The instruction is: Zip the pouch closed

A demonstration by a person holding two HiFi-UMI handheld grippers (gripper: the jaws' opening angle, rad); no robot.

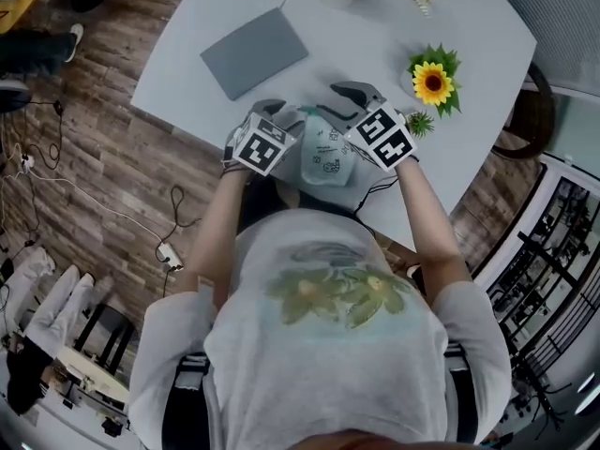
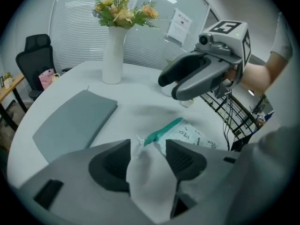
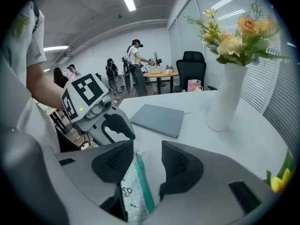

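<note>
Left gripper (image 2: 147, 156) clamps white corner of pouch (image 2: 187, 136). Right gripper (image 3: 143, 159) jaws apart, straddling green zipper (image 3: 143, 186). Head view alone shows pouch at near edge of table (image 1: 375, 26).

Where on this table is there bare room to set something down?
Bare table between the grey laptop and the sunflower, up to the vase. Crowded at the near edge, where left tool and right tool meet at the pouch.
</note>
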